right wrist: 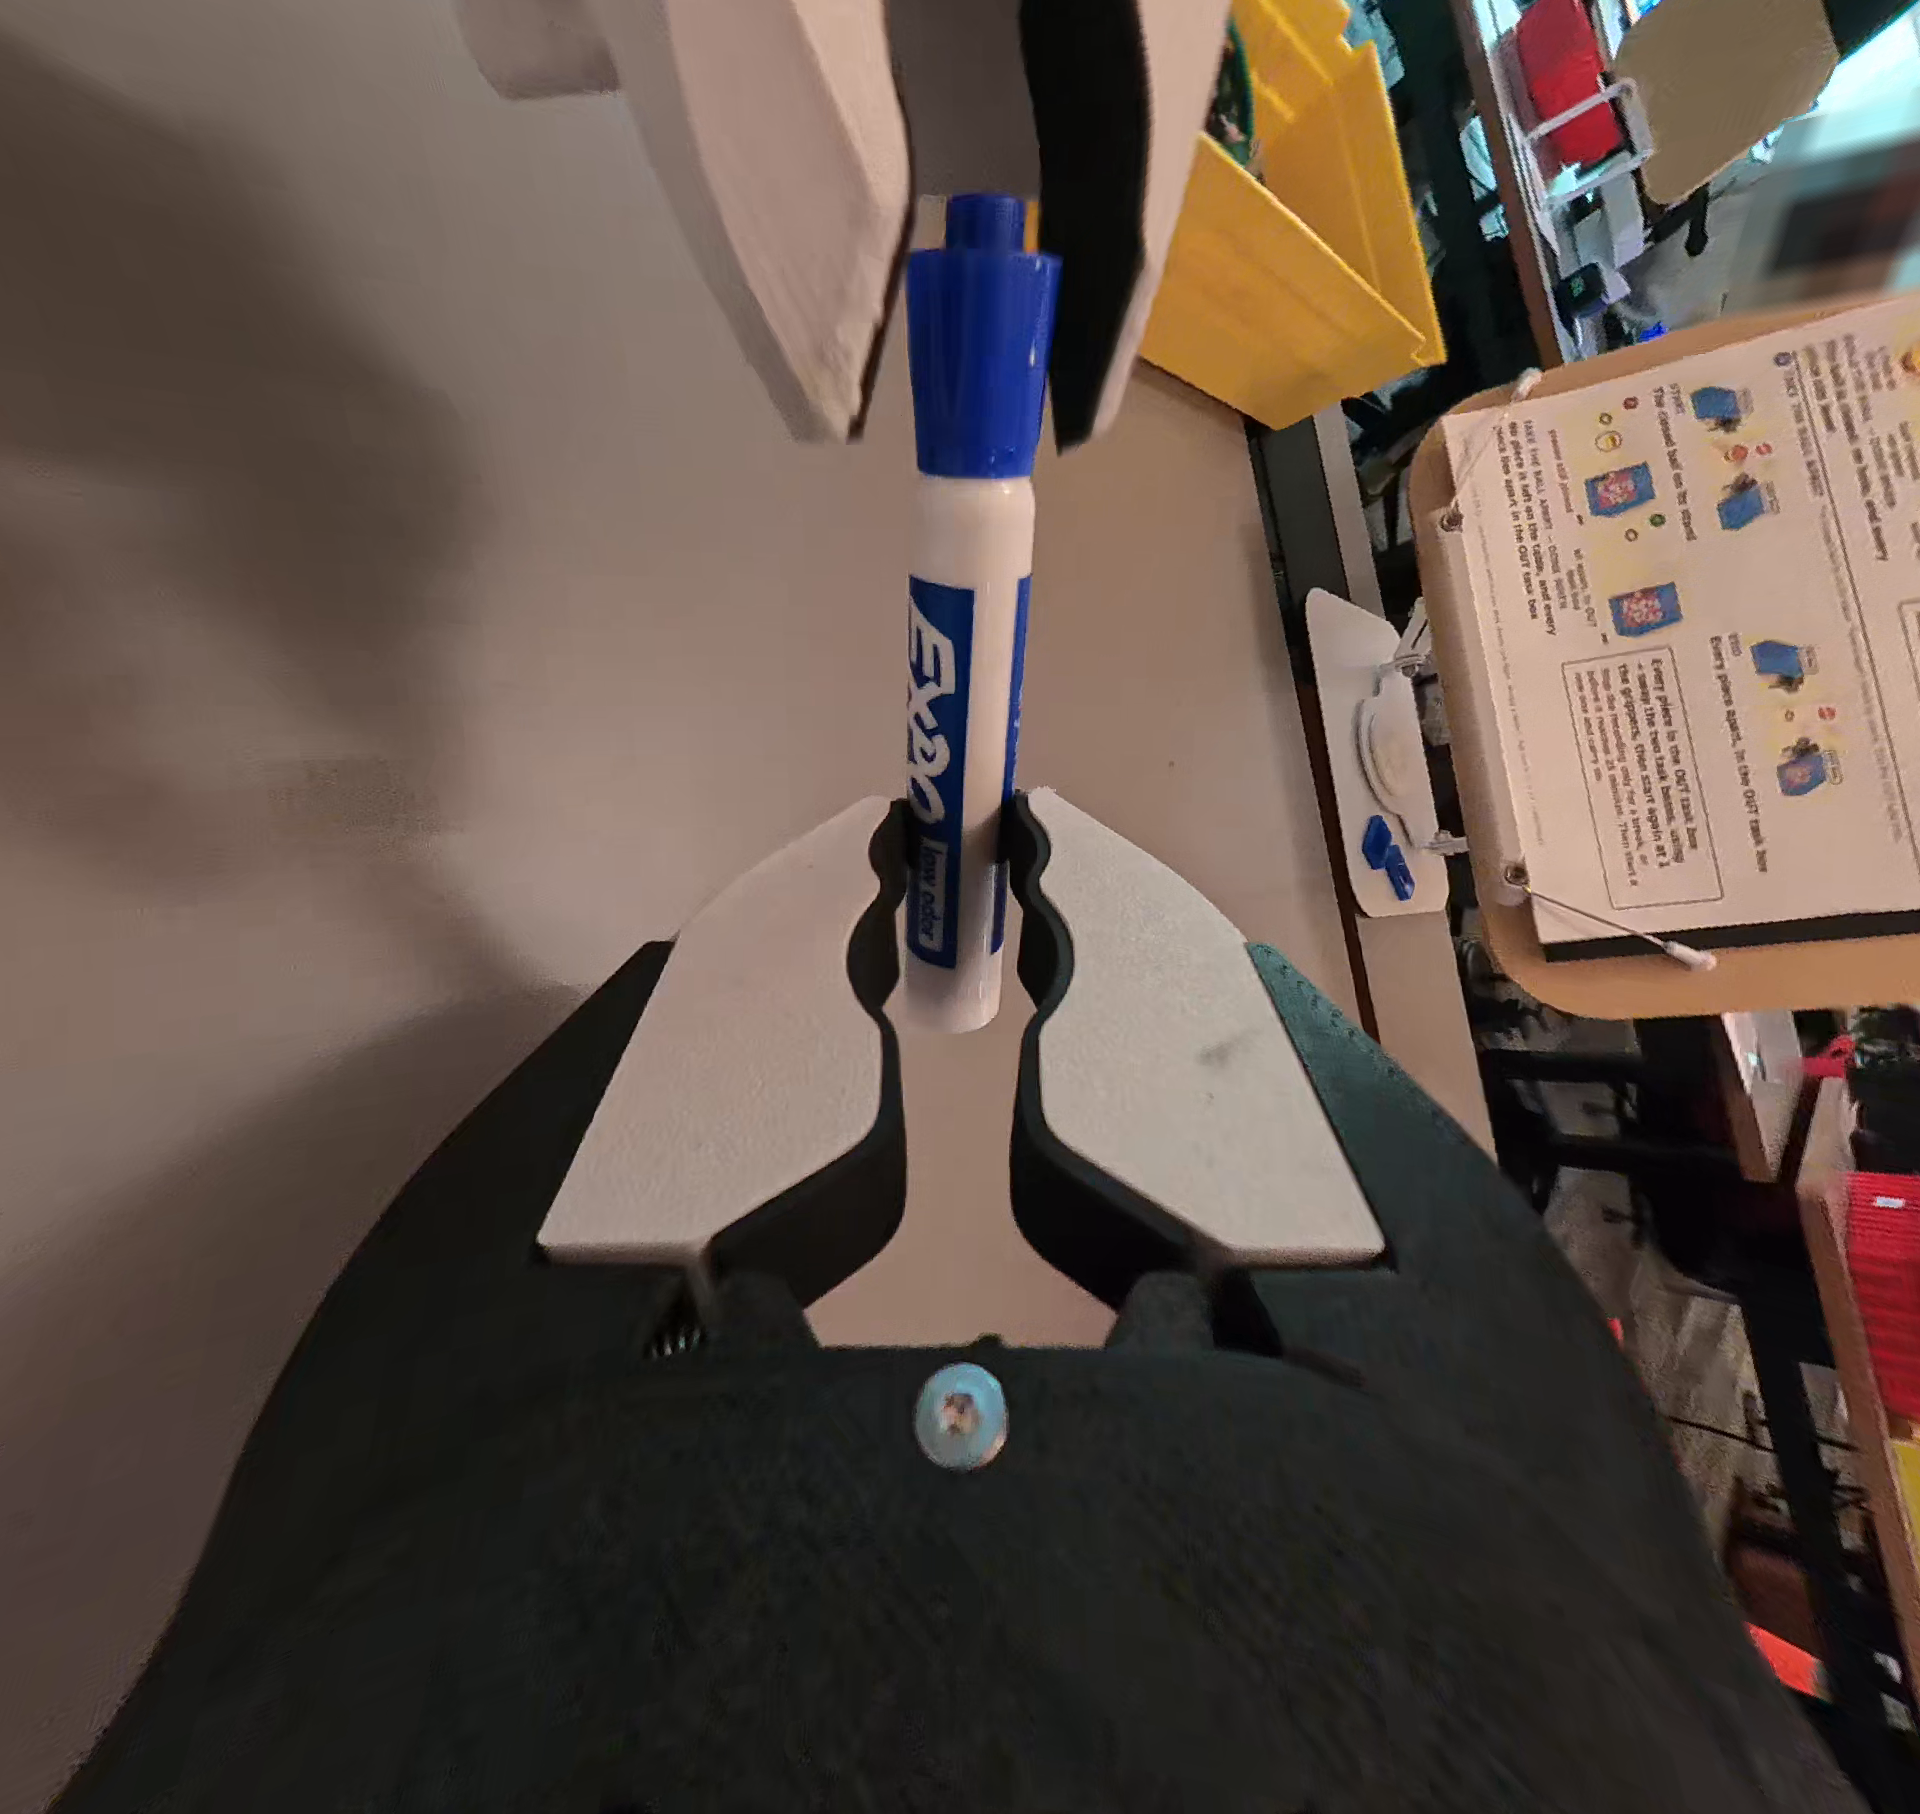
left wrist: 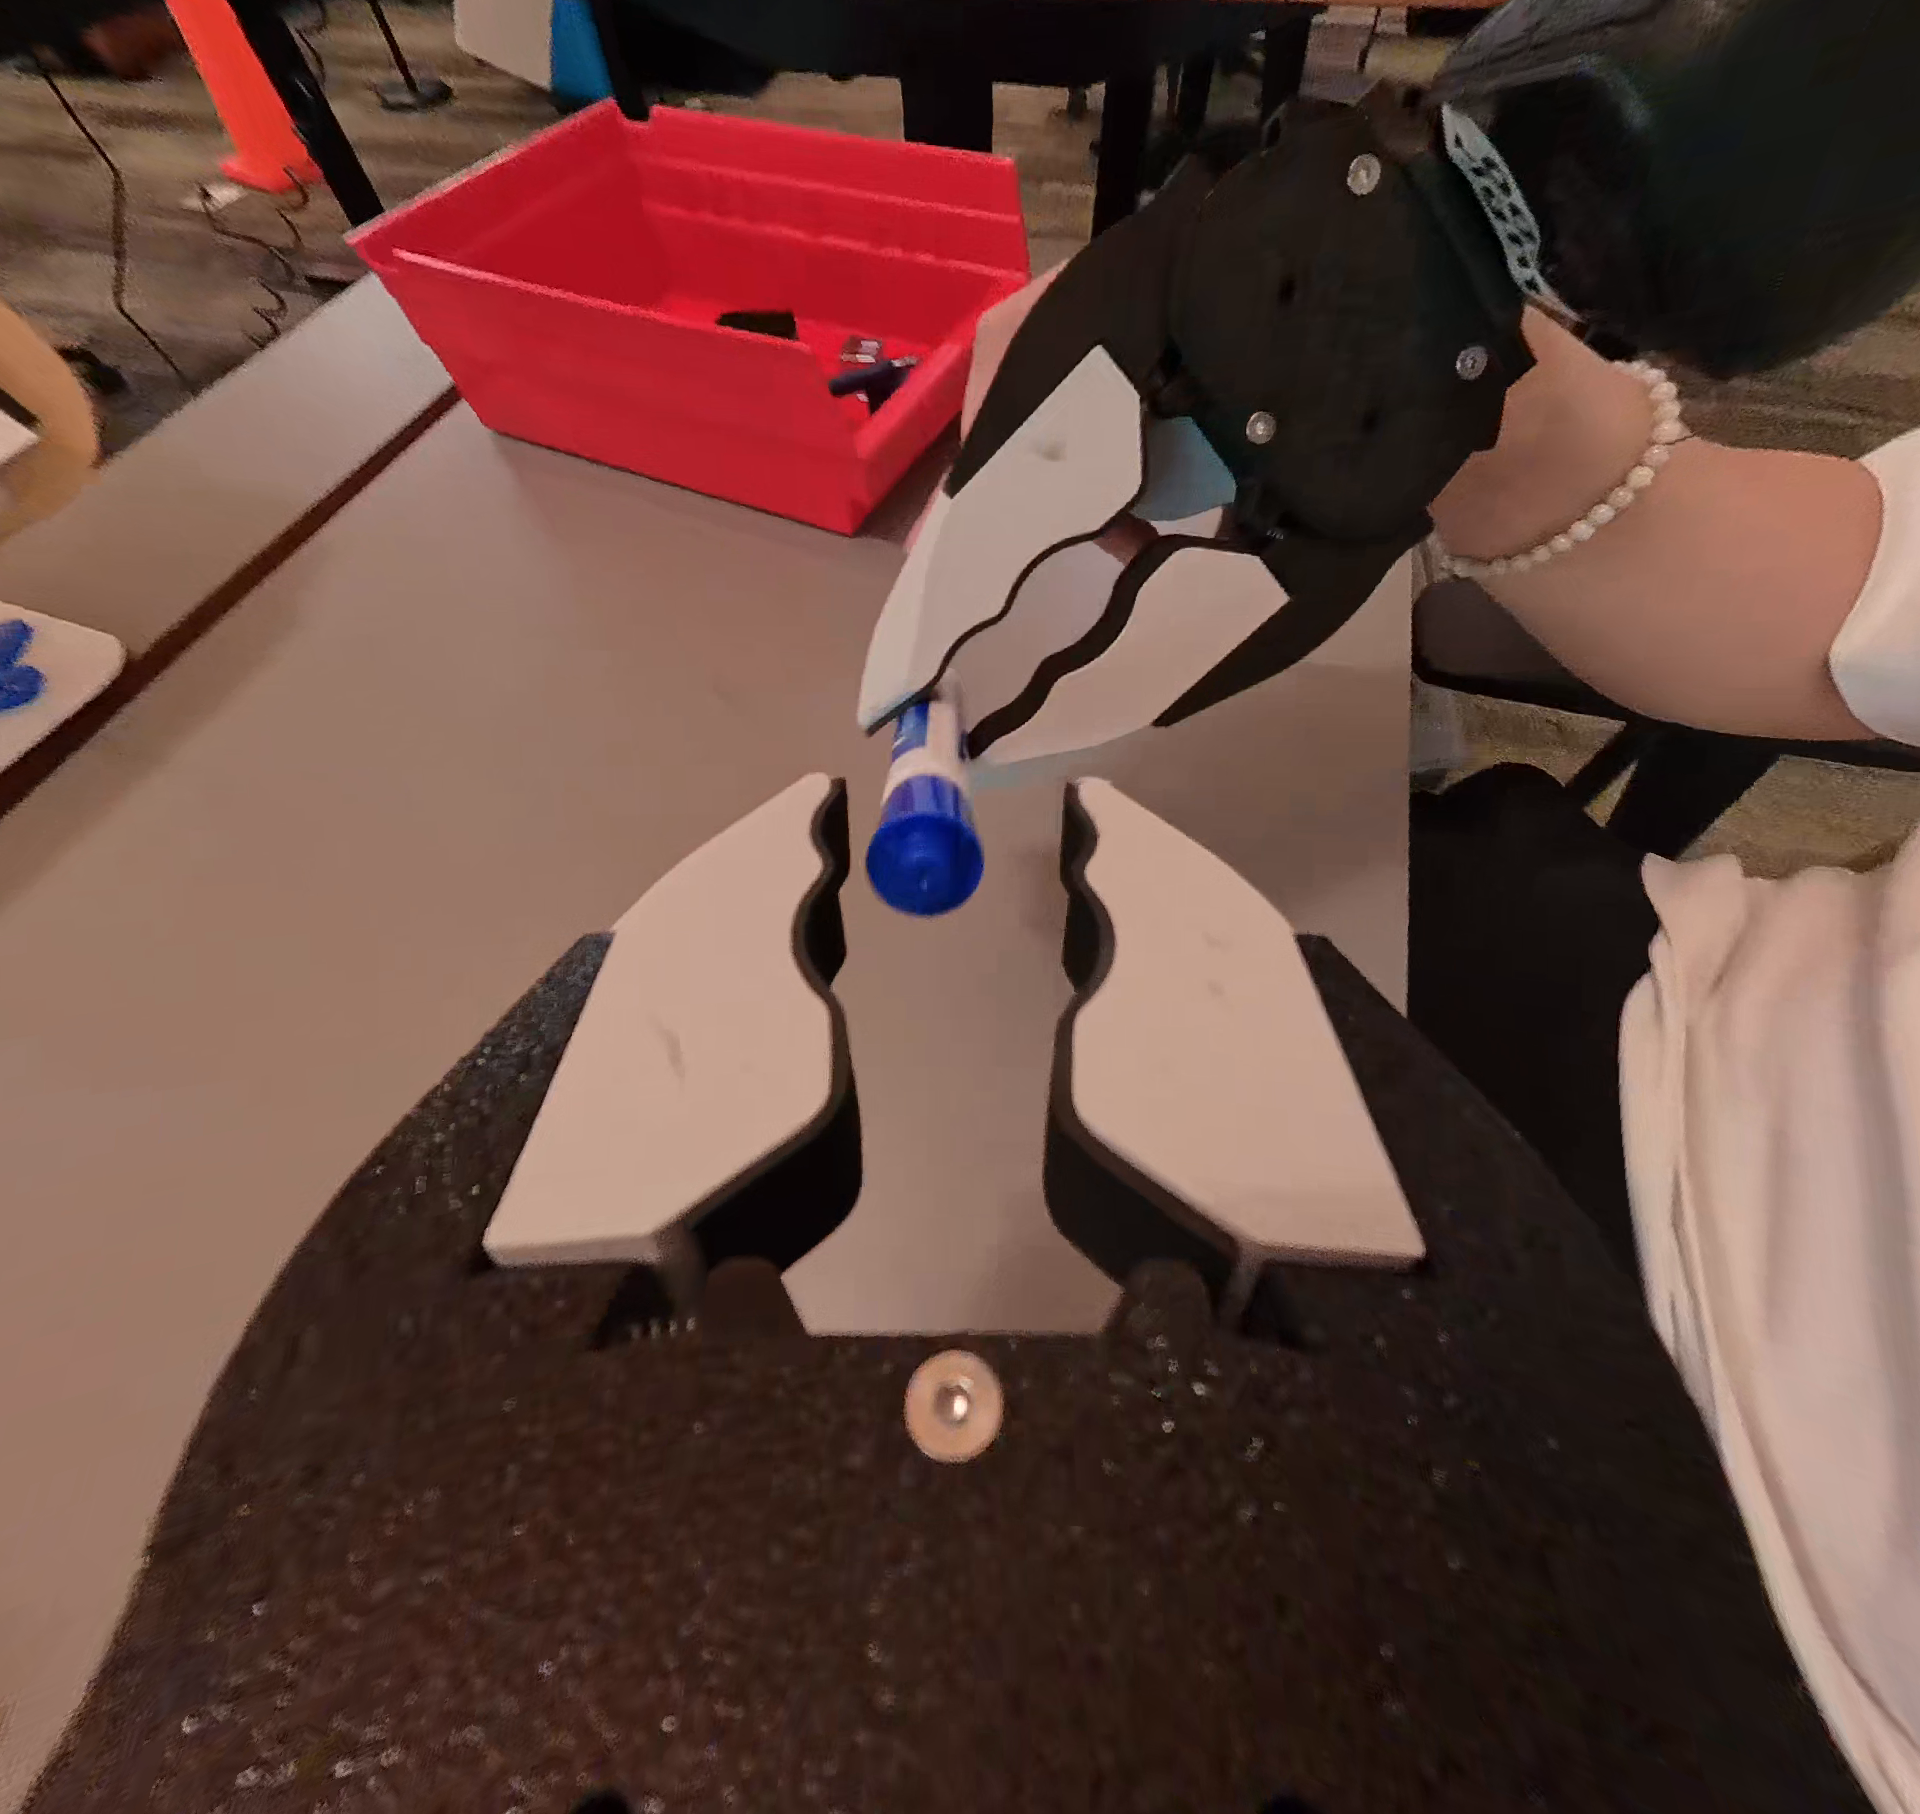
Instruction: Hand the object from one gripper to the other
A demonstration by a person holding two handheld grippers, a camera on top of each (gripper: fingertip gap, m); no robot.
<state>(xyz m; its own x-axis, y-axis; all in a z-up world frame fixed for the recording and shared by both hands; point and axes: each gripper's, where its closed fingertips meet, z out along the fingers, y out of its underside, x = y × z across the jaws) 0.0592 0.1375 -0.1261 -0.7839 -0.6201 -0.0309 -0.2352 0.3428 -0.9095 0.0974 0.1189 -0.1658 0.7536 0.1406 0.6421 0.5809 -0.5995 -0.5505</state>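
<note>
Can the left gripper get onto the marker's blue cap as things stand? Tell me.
Probably yes: the left gripper is open, its fingers either side of the marker cap, nothing between. The right gripper grips only the barrel end.

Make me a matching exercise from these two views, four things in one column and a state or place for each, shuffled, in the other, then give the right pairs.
Things:
1. Right gripper
2. Left gripper
3. Marker cap
4. Red bin

States or places:
A. On the table, beyond both grippers
B. Open, fingers on either side of the cap
C. Blue, pointing toward the left gripper
D. Shut on the marker's white barrel

Pairs: 1-D, 2-B, 3-C, 4-A
</note>
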